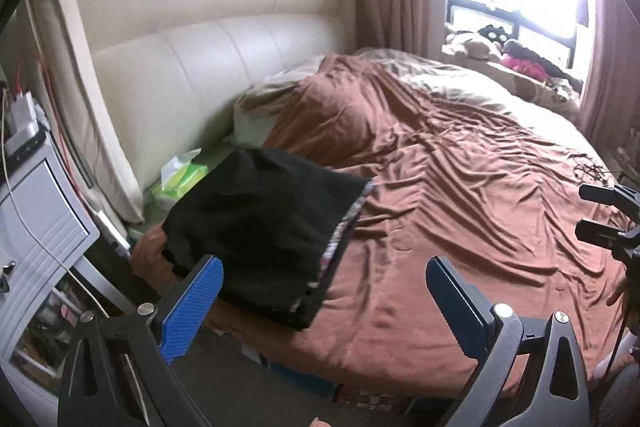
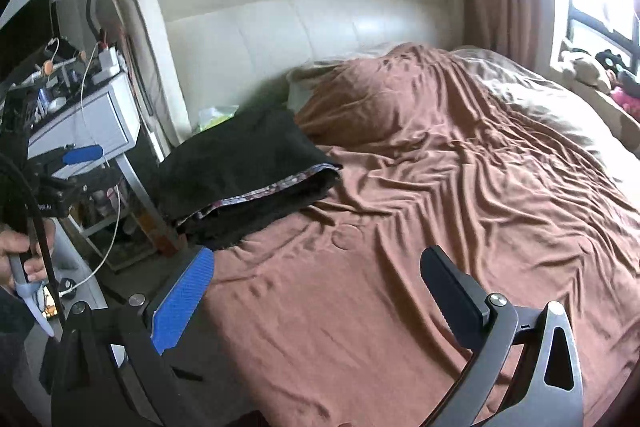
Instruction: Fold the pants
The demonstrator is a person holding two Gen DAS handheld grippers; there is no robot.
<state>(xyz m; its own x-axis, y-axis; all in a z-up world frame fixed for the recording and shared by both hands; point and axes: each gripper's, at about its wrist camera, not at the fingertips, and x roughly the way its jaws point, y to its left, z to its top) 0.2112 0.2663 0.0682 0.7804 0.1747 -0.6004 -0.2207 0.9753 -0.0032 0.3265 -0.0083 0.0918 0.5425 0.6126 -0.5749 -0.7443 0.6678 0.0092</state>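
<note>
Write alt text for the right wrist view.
Folded black pants lie on the brown bedspread near the cream headboard. The open right gripper hovers in front, holding nothing.

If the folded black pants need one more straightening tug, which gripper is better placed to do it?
Probably left. The left gripper is open with the folded black pants right at its fingers; the right gripper, also open, faces bare brown bedsheet, pants farther off.

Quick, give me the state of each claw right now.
Left claw: open, holding nothing; the folded black pants lie on the bed.
Right claw: open, holding nothing.
</note>
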